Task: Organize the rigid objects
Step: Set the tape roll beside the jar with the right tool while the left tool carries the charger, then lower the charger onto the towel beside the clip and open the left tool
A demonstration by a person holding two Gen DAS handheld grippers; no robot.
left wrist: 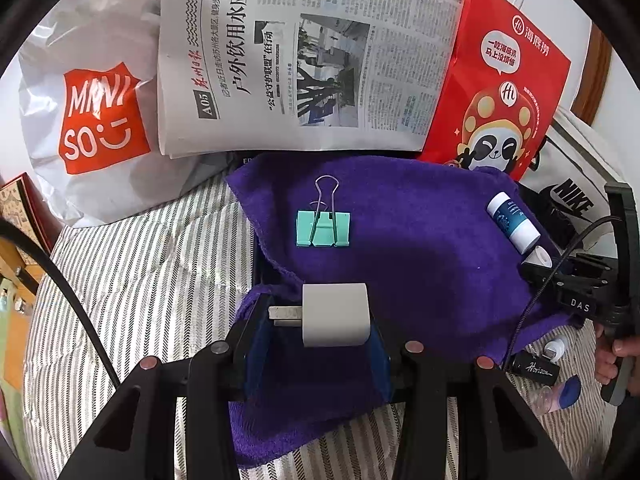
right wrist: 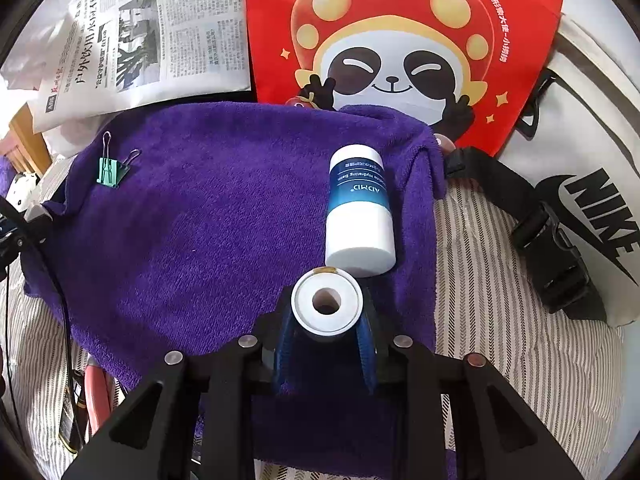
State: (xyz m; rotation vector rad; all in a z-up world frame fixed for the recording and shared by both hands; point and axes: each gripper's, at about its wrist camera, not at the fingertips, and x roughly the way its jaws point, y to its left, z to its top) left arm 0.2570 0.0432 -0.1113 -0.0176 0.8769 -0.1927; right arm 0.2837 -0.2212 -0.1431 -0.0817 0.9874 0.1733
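Purple towel [left wrist: 420, 220] already bears green binder clip [left wrist: 323, 229] and balm tube [right wrist: 360, 216]; left gripper [left wrist: 320, 320] grips white charger [left wrist: 335, 315], right gripper [right wrist: 326, 312] grips white tape roll [right wrist: 327, 302], both low over towel, not yet set down

The newspaper [left wrist: 304, 56] is cut off by the top edge of the left wrist view, the small bottles [left wrist: 560, 384] at its lower right are partly hidden behind the right gripper [left wrist: 560, 276], and the dark items [right wrist: 76, 408] at the right wrist view's lower left cannot be identified.
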